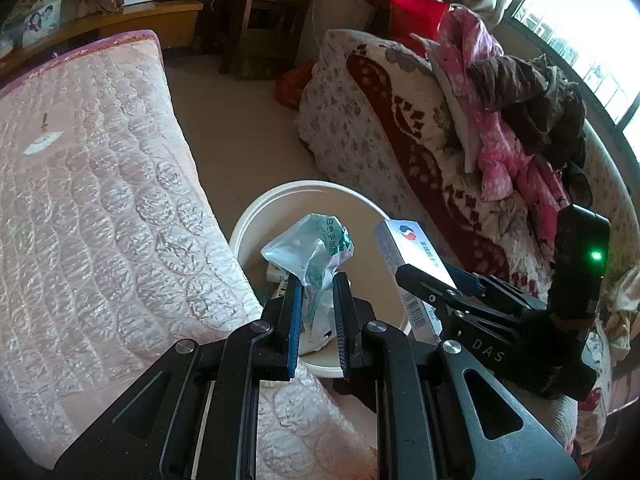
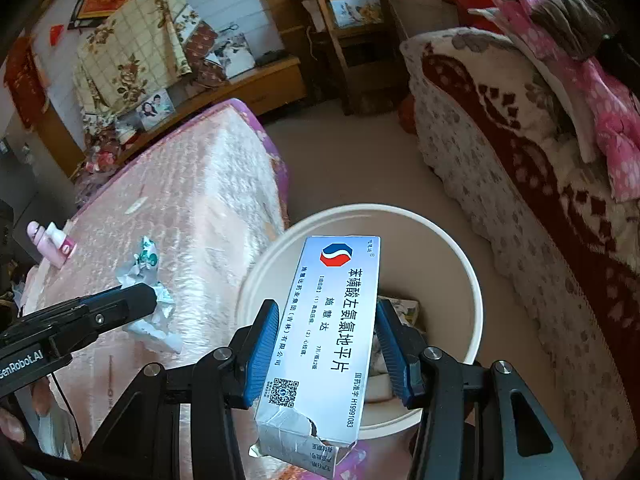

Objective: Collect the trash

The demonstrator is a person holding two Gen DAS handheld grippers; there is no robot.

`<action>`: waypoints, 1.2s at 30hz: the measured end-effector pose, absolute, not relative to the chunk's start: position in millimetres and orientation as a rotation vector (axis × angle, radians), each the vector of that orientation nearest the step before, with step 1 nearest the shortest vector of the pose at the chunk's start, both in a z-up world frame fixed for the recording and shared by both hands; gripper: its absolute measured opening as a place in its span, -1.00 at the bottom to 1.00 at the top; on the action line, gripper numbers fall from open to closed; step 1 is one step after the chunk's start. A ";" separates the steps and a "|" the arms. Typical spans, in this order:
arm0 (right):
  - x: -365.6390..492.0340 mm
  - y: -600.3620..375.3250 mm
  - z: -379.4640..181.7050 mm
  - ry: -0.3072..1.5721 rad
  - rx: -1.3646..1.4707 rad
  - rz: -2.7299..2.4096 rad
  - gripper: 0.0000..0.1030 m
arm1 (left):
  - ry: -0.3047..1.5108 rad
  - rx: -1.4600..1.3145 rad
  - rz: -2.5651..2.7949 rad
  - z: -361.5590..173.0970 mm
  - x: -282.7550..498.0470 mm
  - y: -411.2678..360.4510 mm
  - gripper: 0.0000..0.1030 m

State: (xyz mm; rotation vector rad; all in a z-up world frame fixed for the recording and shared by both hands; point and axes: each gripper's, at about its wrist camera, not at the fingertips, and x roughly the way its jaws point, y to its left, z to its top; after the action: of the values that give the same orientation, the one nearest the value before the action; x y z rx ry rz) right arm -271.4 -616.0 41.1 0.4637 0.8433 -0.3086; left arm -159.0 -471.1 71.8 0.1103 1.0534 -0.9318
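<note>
My left gripper [image 1: 316,284] is shut on a crumpled white and green plastic wrapper [image 1: 310,250], held above the near rim of a white bucket [image 1: 256,216] on the floor. In the right wrist view the same wrapper [image 2: 148,308] sticks out of the left gripper [image 2: 154,294] over the bed edge. My right gripper [image 2: 326,312] is shut on a white medicine box [image 2: 328,332] with a torn near end, held over the bucket [image 2: 476,280]. The box [image 1: 408,254] and the right gripper [image 1: 424,276] also show in the left wrist view. Some trash lies at the bucket's bottom.
A pink quilted bed [image 1: 100,184] lies left of the bucket, with a pink bottle [image 2: 50,242] on it. A sofa under a floral blanket [image 1: 380,120], piled with clothes [image 1: 500,92], is on the right. Beige floor [image 1: 224,120] runs between them toward wooden shelves [image 2: 344,36].
</note>
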 end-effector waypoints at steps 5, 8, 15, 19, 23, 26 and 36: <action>-271.3 -625.0 31.0 0.851 0.495 -0.327 -0.04 | 1.059 0.116 -0.932 63.6 -157.8 -479.1 -0.49; -269.2 -628.9 26.5 0.862 0.499 -0.342 0.00 | 1.061 0.118 -0.958 61.3 -158.2 -482.2 -0.25; -269.2 -629.4 19.4 0.879 0.513 -0.338 0.00 | 1.051 0.121 -0.974 58.6 -158.9 -481.6 -0.20; -272.1 -628.3 20.9 0.871 0.522 -0.334 0.00 | 1.019 0.118 -0.950 61.4 -160.3 -469.6 -0.18; -275.3 -620.7 27.1 0.862 0.508 -0.347 0.01 | 0.972 0.121 -0.911 68.6 -164.9 -456.0 -0.18; -277.8 -610.0 34.1 0.849 0.471 -0.363 0.04 | 0.926 0.131 -0.877 75.1 -170.1 -445.8 -0.18; -291.6 -573.6 66.7 0.759 0.398 -0.411 0.18 | 0.756 0.158 -0.733 107.1 -189.8 -404.3 -0.18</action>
State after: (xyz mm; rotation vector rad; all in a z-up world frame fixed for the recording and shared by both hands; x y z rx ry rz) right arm -291.6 -573.6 66.7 0.3985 0.7595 -0.4107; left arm -189.8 -404.3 107.1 0.1577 0.7557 -0.7328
